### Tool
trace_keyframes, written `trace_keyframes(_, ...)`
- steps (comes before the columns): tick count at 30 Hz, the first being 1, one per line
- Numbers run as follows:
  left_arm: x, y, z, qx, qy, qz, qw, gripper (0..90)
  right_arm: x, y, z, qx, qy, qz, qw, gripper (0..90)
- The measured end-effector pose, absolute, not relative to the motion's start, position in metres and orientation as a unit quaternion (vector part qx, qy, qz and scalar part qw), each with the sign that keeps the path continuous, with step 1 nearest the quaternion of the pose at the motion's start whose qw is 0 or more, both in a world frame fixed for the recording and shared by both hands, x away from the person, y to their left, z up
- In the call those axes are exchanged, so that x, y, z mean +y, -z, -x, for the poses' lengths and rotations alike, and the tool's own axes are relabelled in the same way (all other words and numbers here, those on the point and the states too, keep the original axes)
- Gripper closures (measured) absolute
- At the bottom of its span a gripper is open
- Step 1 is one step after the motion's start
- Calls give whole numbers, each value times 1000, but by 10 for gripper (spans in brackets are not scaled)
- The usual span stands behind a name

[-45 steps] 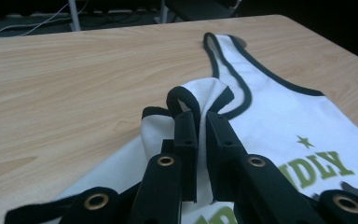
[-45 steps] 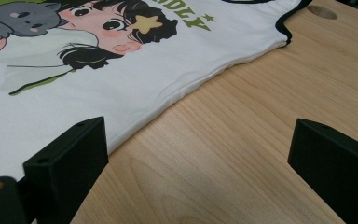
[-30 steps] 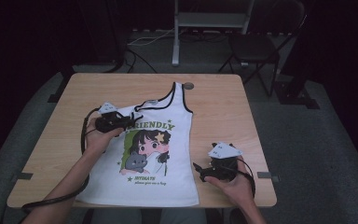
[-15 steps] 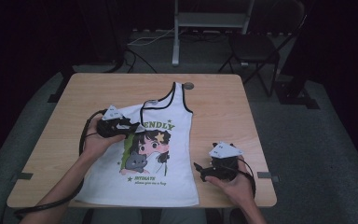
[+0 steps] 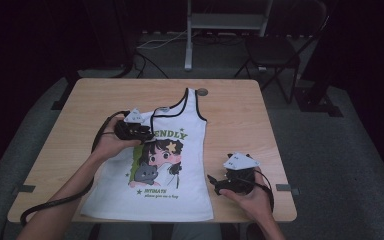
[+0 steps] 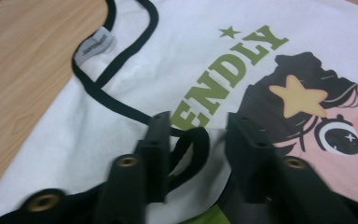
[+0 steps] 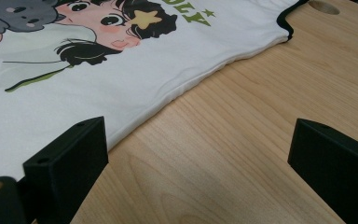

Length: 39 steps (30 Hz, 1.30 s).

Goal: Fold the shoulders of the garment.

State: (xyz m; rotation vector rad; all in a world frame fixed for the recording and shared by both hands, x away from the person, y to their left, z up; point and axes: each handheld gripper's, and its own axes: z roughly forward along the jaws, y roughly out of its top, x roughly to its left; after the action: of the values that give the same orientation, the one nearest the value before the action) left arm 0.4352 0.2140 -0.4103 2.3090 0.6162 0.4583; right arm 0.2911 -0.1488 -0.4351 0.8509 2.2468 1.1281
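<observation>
A white tank top (image 5: 192,165) with black trim and a cartoon girl print lies flat on the wooden table (image 5: 240,115). My left gripper (image 5: 149,134) hovers over its left shoulder. In the left gripper view the tank top (image 6: 191,42) has its black-trimmed strap (image 6: 192,148) folded in between the jaws of this gripper (image 6: 198,128). The jaws have just been closing, and a gap still shows beside the strap. My right gripper (image 5: 214,184) rests by the shirt's right edge. It (image 7: 198,135) stands wide open over bare wood, the shirt's side seam (image 7: 177,86) just ahead.
A round hole (image 5: 202,92) is cut in the table beyond the neckline, also seen as a hole (image 7: 324,7) from the right gripper. Behind the table stand a chair (image 5: 275,50) and a metal stand (image 5: 225,20). Cables trail off the front edge.
The left gripper has slid right over the shirt's shoulder, and the left strap now lies folded onto the first letters of the print. The right gripper has stayed put.
</observation>
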Motion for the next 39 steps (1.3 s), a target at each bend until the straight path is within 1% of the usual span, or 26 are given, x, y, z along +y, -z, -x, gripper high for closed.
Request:
trace_keyframes(2, 216, 410, -435, 241, -175, -891, 342, 749, -149, 435, -291, 821, -413, -312, 242, 44)
trace_keyframes(4, 220, 409, -433, 242, -173, -891, 342, 807, -150, 435, -291, 821, -413, -313, 242, 44)
trace_keyframes(6, 222, 408, -429, 239, -178, -891, 344, 832, -150, 435, -291, 821, -413, -313, 242, 44)
trace_keyframes(10, 225, 406, -416, 230, -190, -887, 351, 845, -149, 435, -291, 821, -412, -312, 241, 44)
trace_keyframes(17, 235, 411, -394, 214, -197, -899, 327, 842, -151, 435, -292, 821, -412, -313, 242, 44)
trace_keyframes(24, 242, 414, -386, 213, -179, -905, 324, 825, -149, 435, -292, 822, -411, -313, 241, 44)
trace_keyframes(29, 245, 418, -381, 208, -164, -913, 310, 810, -150, 435, -292, 821, -411, -314, 241, 44)
trace_keyframes(32, 248, 417, -379, 209, -157, -912, 315, 783, -151, 436, -292, 821, -411, -315, 240, 44)
trace_keyframes(35, 253, 408, -382, 219, -155, -901, 341, 735, -150, 435, -293, 820, -412, -316, 240, 44)
trace_keyframes(39, 259, 396, -394, 251, -176, -881, 360, 656, -150, 436, -293, 821, -412, -316, 238, 44)
